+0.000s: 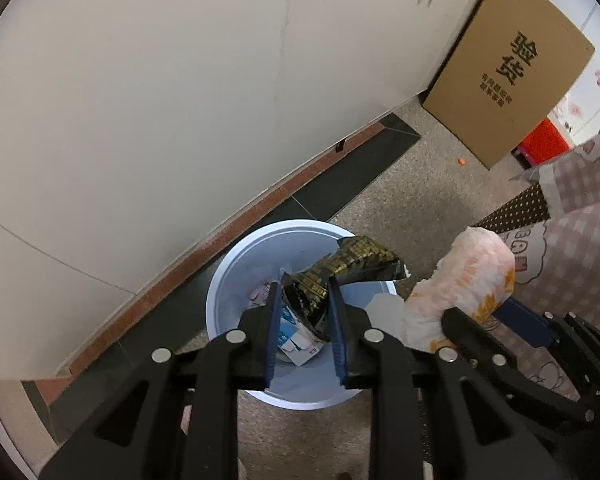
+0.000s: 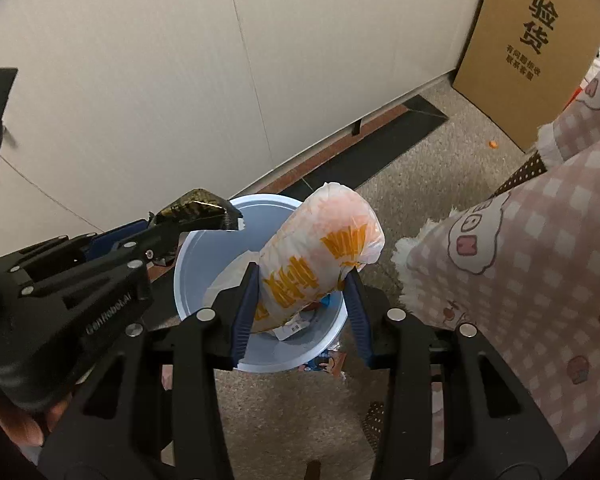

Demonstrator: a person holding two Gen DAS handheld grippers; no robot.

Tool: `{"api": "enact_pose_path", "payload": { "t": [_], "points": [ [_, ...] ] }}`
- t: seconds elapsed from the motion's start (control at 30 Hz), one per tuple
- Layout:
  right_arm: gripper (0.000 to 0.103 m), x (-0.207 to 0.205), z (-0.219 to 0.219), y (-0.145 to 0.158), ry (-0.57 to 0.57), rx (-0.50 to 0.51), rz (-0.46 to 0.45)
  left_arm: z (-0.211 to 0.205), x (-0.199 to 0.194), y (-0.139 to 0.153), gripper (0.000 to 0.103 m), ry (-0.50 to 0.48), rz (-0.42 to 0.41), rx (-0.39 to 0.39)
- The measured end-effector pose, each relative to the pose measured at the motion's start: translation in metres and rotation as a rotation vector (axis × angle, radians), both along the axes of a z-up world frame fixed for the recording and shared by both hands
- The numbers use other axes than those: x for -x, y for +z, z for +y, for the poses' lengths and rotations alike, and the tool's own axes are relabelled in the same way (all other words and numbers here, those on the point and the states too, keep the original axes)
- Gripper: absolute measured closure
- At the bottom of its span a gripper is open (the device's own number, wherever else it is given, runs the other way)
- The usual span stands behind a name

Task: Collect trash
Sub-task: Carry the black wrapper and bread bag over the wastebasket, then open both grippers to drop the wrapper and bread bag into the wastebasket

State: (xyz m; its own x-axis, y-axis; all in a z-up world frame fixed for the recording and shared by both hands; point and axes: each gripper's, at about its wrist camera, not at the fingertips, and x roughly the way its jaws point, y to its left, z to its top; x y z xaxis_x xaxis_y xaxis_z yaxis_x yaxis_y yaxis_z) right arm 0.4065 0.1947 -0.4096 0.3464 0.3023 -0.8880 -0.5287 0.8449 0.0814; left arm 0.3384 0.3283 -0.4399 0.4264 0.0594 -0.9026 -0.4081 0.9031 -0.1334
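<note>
speckled floor runs along a pale cabinet wall, and the blue bin (image 1: 236, 280) stands there right under both your tools so a release drops straight in. your left gripper (image 1: 304, 300) pinches the black-and-gold wrapper (image 1: 352, 264) above the far rim. your right gripper (image 2: 300, 292) clamps the orange-printed bag (image 2: 320, 256) upright over the opening.

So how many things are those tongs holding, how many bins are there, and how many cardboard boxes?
Held trash: 2, a black and gold wrapper in the left tongs and a white and orange bag in the right tongs
Bins: 1, light blue bin
Cardboard boxes: 1
Total: 4
</note>
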Motion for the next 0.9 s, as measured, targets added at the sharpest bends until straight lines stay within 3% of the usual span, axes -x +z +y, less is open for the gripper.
{"api": "enact_pose_path", "payload": {
  "t": [0.2,0.43,0.9],
  "points": [
    [0.062,-0.005,0.000,-0.004,-0.006,0.002,0.007,0.003,0.002,0.002,0.073,0.016,-0.011,0.011],
    [0.062,-0.007,0.002,-0.005,-0.022,-0.002,0.019,0.009,0.004,0.008,0.048,0.023,-0.028,-0.026],
    [0.061,-0.007,0.017,-0.011,-0.013,-0.011,0.037,0.032,0.019,0.009,0.034,0.081,-0.014,-0.028]
  ]
}}
